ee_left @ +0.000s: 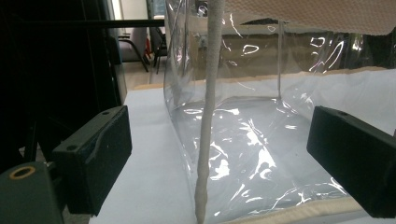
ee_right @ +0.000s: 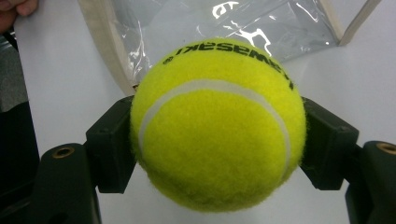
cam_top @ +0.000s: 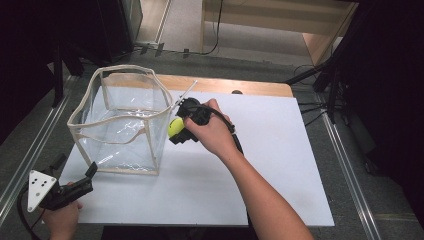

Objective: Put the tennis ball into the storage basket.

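Jaws of the right gripper [ee_right: 219,144] are pressing on both sides of a yellow tennis ball [ee_right: 217,123], so the ball is sitting clamped between them, above the white board [cam_top: 240,170]. Just beyond the ball, the clear plastic bag [cam_top: 122,125] with its beige trim is standing open, and its near wall and rim are lying between the ball and the inside of the bag. On the far side of the bag from this gripper, the left gripper [cam_top: 91,171] is resting by the bag's corner with its jaws spread wide apart; in the left gripper view a beige seam [ee_left: 208,116] is rising between them, not touched. Behind the board, a wooden table edge [cam_top: 225,85] is showing.
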